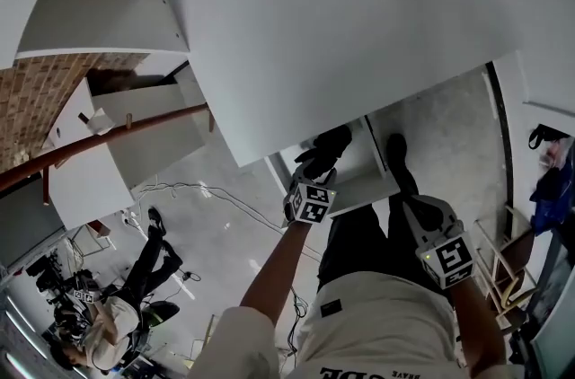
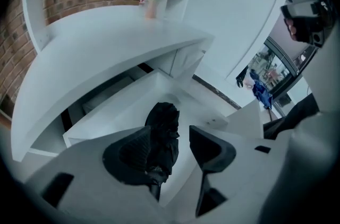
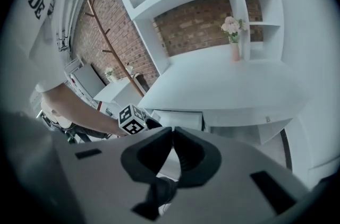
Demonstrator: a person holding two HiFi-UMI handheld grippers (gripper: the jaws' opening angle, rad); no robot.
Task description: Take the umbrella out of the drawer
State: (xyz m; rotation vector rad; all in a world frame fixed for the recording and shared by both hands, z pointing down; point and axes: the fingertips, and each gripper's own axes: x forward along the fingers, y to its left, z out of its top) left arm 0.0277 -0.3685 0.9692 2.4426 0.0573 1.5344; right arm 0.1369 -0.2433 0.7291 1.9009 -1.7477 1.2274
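Note:
A folded black umbrella (image 2: 163, 118) lies in the open white drawer (image 2: 106, 111) under the desk. My left gripper (image 2: 170, 129) reaches down into the drawer with its jaws open around the umbrella. The left pad sits close beside the fabric and a clear gap shows at the right pad. In the head view the left gripper (image 1: 323, 151) is at the drawer (image 1: 370, 181) just under the desk edge, and I cannot tell the umbrella from its dark jaws there. My right gripper (image 3: 172, 131) is shut with nothing in it, and hangs (image 1: 395, 151) at the drawer's right side.
The white desk top (image 1: 341, 27) overhangs the drawer, with a vase of pink flowers (image 3: 234, 42) at its back. A wooden coat rack (image 1: 108, 139) and white cabinets stand to the left. Cables (image 1: 225, 198) and a person (image 1: 117, 314) are on the floor.

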